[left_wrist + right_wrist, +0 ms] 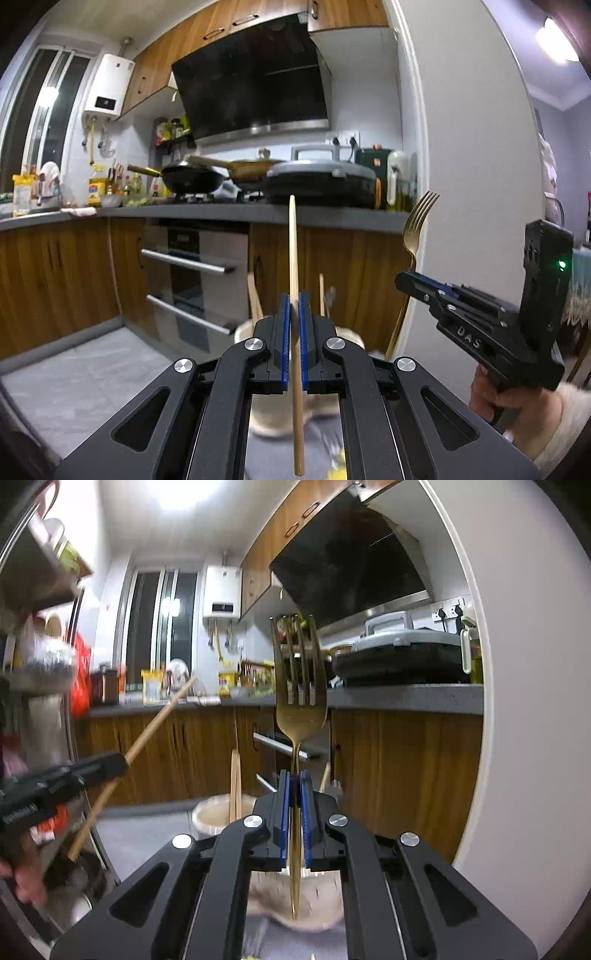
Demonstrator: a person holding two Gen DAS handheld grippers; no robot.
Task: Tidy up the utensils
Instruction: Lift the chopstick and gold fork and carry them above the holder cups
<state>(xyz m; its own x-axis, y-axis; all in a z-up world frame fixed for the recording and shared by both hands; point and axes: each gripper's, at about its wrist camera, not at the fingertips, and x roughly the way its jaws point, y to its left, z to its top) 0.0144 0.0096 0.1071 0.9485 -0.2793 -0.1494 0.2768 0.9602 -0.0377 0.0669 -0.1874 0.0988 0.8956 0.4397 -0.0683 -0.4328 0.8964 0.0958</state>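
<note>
The left gripper point(294, 306) is pinching a chopstick point(293, 251) upright; the right gripper point(294, 786) is clamping a fork point(299, 686), both above a cup point(214, 814).

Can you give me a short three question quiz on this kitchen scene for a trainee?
1. True or false: the left tool is shut on a chopstick.
2. What does the right tool hold? A) a spoon B) a gold fork C) a knife
3. Fill in: utensils already stand in a cream ____ below the tools.

Key: 1 true; 2 B; 3 cup.
</note>
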